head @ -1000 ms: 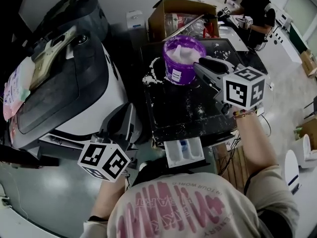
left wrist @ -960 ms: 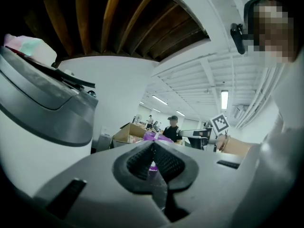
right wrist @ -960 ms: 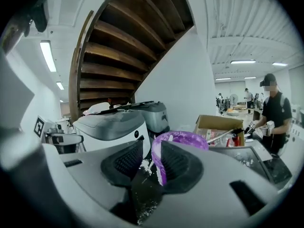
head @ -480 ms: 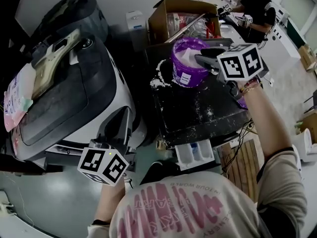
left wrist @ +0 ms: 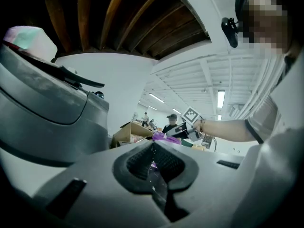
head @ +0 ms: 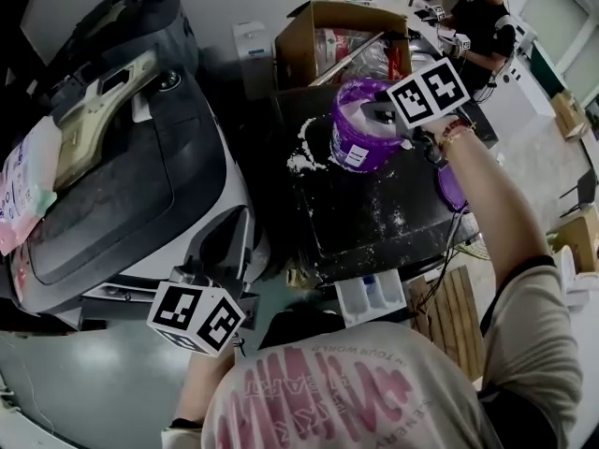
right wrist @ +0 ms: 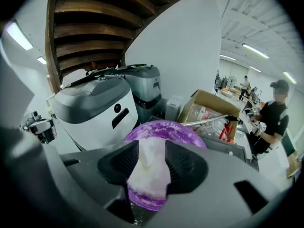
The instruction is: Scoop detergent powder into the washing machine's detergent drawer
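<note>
1. Nearest me, I am holding my left gripper (left wrist: 153, 161) level by my waist. Its pads are closed together with nothing between them, and it is taking no part in the work.
2. Just past my chest, the drawer (head: 372, 296) is standing pulled out of the washer (head: 374, 215), so that step is done. I am seeing no heap of powder in its compartments (the plastic is white, so a thin dusting would be hard to tell), and I am judging it unfilled.
3. Across the washer's black top, spilled powder (head: 301, 153) is lying scattered, thickest just left of the tub.
4. At the far edge, the tub (head: 356, 143) is standing open with powder inside.
5. I am tilting my right gripper (right wrist: 151, 167) down over the tub. Its jaws have just been opening and are now standing wide. The white scoop (right wrist: 148, 172) is showing in the gap between them, rising out of the tub, and the pads are not pressing on it as far as I can tell.
6. So I am judging the task barely begun. Closing on the scoop, lifting a load, carrying it back to the drawer and tipping it in are all left.
</note>
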A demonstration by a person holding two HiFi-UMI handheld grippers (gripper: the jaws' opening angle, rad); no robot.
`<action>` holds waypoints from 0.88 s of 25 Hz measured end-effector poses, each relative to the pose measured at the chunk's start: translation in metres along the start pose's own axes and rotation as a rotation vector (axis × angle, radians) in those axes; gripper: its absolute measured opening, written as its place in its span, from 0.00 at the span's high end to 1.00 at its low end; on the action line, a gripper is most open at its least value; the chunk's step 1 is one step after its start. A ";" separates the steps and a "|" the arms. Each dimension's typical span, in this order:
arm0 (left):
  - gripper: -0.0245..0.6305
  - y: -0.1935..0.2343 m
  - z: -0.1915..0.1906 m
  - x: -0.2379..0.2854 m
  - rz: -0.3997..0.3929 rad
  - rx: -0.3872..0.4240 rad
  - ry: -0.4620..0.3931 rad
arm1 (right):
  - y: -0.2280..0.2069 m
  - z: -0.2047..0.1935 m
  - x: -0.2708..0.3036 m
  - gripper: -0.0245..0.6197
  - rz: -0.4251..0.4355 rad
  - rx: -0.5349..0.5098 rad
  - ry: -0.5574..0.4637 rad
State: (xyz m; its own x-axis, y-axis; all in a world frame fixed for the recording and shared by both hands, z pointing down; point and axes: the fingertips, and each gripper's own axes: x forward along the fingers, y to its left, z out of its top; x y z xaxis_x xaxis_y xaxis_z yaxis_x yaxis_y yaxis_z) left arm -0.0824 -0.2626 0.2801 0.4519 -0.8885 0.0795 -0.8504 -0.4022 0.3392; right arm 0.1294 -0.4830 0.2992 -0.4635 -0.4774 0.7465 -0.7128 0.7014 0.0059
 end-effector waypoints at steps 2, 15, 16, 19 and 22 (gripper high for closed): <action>0.96 0.005 -0.001 -0.002 0.005 -0.008 -0.002 | -0.003 -0.002 0.008 0.69 -0.006 0.004 0.029; 0.96 0.020 -0.003 -0.010 0.031 -0.043 -0.018 | 0.011 -0.004 0.025 0.92 0.060 0.059 0.093; 0.96 0.021 -0.002 -0.010 0.032 -0.042 -0.020 | 0.012 -0.005 0.026 0.94 0.061 0.059 0.093; 0.96 0.020 -0.001 -0.010 0.032 -0.036 -0.023 | 0.015 -0.005 0.027 0.95 0.070 0.056 0.089; 0.96 0.019 -0.002 -0.009 0.031 -0.034 -0.019 | 0.015 -0.005 0.026 0.95 0.070 0.047 0.088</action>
State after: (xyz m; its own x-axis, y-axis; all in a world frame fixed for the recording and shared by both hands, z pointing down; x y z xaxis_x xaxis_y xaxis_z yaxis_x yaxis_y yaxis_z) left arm -0.1020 -0.2621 0.2874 0.4199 -0.9046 0.0731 -0.8543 -0.3667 0.3684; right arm 0.1100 -0.4823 0.3220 -0.4668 -0.3784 0.7993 -0.7051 0.7047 -0.0782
